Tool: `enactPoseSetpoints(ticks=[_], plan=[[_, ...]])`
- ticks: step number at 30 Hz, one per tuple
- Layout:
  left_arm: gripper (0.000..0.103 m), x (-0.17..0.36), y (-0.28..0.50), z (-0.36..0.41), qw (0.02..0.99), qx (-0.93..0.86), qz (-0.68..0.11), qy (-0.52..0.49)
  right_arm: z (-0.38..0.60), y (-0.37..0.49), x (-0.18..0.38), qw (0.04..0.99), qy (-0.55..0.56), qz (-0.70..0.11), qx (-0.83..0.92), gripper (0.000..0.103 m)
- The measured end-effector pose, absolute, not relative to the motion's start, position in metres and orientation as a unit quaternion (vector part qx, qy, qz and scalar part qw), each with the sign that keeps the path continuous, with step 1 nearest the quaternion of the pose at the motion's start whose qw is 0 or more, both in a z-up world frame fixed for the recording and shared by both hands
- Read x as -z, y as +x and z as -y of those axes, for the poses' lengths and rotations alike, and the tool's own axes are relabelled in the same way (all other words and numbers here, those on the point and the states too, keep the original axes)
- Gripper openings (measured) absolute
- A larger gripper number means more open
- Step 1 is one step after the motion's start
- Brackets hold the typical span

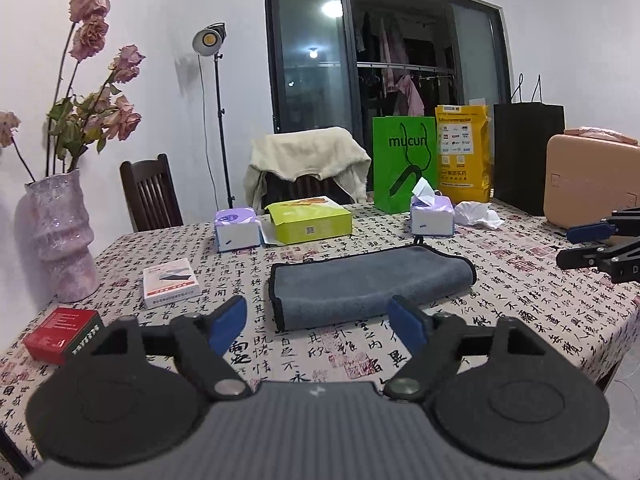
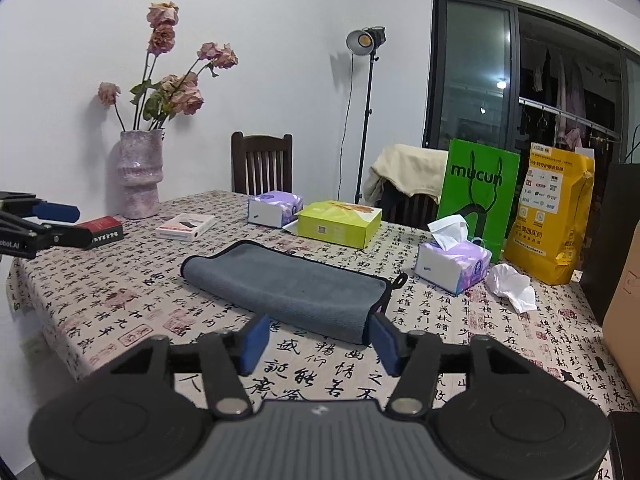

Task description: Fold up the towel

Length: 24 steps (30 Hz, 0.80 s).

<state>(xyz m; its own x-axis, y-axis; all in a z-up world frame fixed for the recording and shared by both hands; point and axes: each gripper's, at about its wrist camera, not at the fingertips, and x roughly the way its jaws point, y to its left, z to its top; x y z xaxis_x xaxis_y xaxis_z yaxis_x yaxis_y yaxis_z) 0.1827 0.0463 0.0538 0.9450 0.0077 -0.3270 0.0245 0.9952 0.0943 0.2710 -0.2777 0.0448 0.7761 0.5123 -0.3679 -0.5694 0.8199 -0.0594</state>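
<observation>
A grey towel (image 1: 368, 284) with black trim lies folded in a long strip on the patterned tablecloth; it also shows in the right wrist view (image 2: 292, 288). My left gripper (image 1: 320, 326) is open and empty, held above the table just short of the towel's near edge. My right gripper (image 2: 318, 342) is open and empty, just short of the towel's near right corner. The right gripper also shows at the right edge of the left wrist view (image 1: 592, 246), and the left gripper at the left edge of the right wrist view (image 2: 60, 224).
Behind the towel stand two tissue boxes (image 1: 236, 230) (image 1: 432, 216), a green-yellow box (image 1: 308, 220), a green bag (image 1: 404, 160), a yellow bag (image 1: 462, 152) and a crumpled tissue (image 1: 478, 214). A white box (image 1: 170, 282), a red box (image 1: 60, 334) and a flower vase (image 1: 60, 236) stand left. A tan case (image 1: 592, 180) stands right.
</observation>
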Motion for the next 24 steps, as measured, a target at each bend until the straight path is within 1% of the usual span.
enactPoseSetpoints(ticks=[1, 4, 5, 6, 8, 14, 17, 24], plan=[[0.087, -0.053, 0.18, -0.046, 0.985, 0.002, -0.164, 0.048, 0.278, 0.268, -0.045, 0.939, -0.082, -0.168, -0.289, 0.057], [0.091, -0.052, 0.172, -0.044, 0.986, 0.0, -0.162, 0.046, 0.28, 0.26, -0.044, 0.94, -0.079, -0.162, -0.289, 0.066], [0.093, -0.051, 0.17, -0.043, 0.986, 0.0, -0.16, 0.046, 0.28, 0.257, -0.044, 0.941, -0.081, -0.159, -0.288, 0.07], [0.097, -0.05, 0.166, -0.042, 0.986, -0.001, -0.158, 0.047, 0.281, 0.254, -0.043, 0.942, -0.082, -0.156, -0.286, 0.074], [0.099, -0.049, 0.16, -0.039, 0.987, -0.005, -0.15, 0.049, 0.282, 0.248, -0.042, 0.944, -0.084, -0.15, -0.283, 0.081], [0.103, -0.046, 0.145, -0.036, 0.988, -0.009, -0.144, 0.045, 0.288, 0.235, -0.04, 0.945, -0.074, -0.142, -0.284, 0.084], [0.103, -0.045, 0.137, -0.035, 0.989, -0.014, -0.141, 0.042, 0.29, 0.227, -0.038, 0.945, -0.072, -0.14, -0.286, 0.088], [0.103, -0.04, 0.12, -0.033, 0.99, -0.022, -0.134, 0.031, 0.291, 0.205, -0.034, 0.944, -0.074, -0.137, -0.291, 0.091]])
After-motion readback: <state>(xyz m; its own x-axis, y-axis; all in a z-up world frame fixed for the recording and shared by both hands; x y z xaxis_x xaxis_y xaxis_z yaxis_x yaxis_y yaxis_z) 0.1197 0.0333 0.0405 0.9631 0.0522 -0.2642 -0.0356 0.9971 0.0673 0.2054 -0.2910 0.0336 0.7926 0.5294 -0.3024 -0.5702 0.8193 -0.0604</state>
